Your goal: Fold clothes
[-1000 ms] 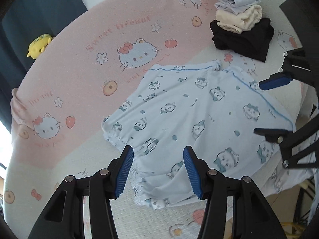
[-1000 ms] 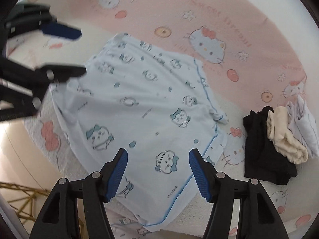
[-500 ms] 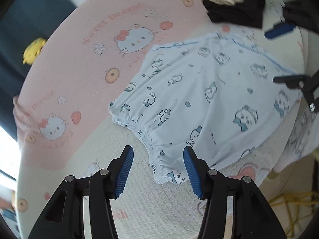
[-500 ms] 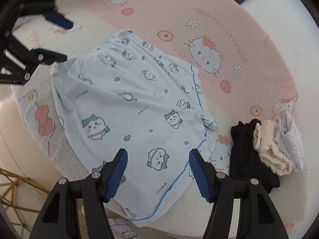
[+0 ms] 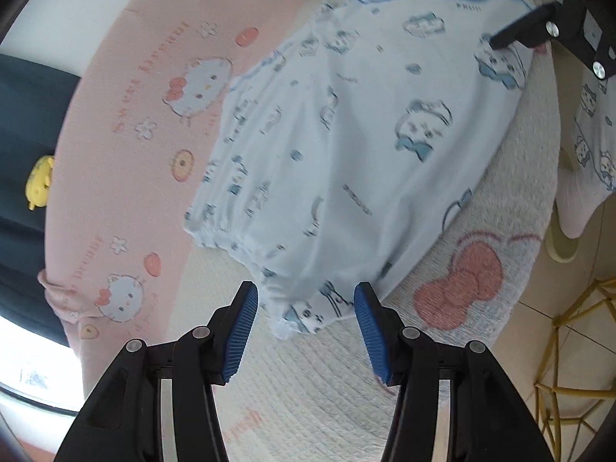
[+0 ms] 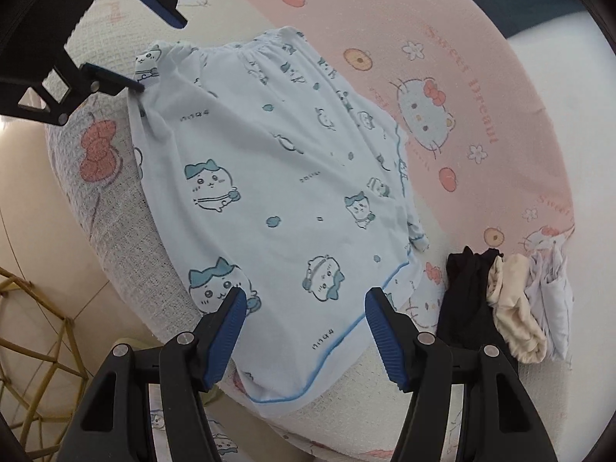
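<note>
Both claws stand open and hold nothing: your left gripper (image 5: 304, 308) brackets the shorts' (image 5: 346, 146) gathered waistband corner (image 5: 296, 317), your right gripper (image 6: 302, 308) the hem. Pinch too deep and you could catch the bedsheet (image 5: 319, 385) too.

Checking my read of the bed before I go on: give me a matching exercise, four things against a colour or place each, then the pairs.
Things:
1. light blue garment
2. black garment
3. cream garment
4. yellow toy

Descriptions:
A. bottom of the folded pile
B. spread flat, cartoon print, blue piping on the hem
C. off the pink blanket, against dark blue fabric
D. middle of the folded pile, between black and white

Pairs: 1-B, 2-A, 3-D, 4-C
</note>
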The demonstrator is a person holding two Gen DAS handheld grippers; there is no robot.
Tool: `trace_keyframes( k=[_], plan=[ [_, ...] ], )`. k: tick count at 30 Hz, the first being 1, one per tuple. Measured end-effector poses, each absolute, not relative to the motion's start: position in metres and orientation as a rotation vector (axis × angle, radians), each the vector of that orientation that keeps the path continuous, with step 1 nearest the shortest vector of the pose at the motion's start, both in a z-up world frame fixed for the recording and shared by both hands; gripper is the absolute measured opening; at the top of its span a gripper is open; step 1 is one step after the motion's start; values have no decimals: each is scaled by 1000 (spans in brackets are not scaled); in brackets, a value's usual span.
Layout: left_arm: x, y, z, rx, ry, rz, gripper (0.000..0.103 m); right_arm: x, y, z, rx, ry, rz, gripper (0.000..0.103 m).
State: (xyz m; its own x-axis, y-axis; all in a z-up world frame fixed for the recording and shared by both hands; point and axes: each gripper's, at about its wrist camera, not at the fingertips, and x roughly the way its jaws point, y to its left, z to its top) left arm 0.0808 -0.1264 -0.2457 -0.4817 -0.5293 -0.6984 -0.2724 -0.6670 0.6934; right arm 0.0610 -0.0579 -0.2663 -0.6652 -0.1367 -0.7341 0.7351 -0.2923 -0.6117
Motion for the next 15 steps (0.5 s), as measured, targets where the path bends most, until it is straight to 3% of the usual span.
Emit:
trace_keyframes(
  k=[7,15],
  plan=[
    [90,-119,-250,1434,-1353,-2232,50,69,-62,-286,776,1521,-1924,63],
    [102,-132,-251,1444,-1394,-2151,50,61,-55,-283,827,1496,-1943,68]
  ],
)
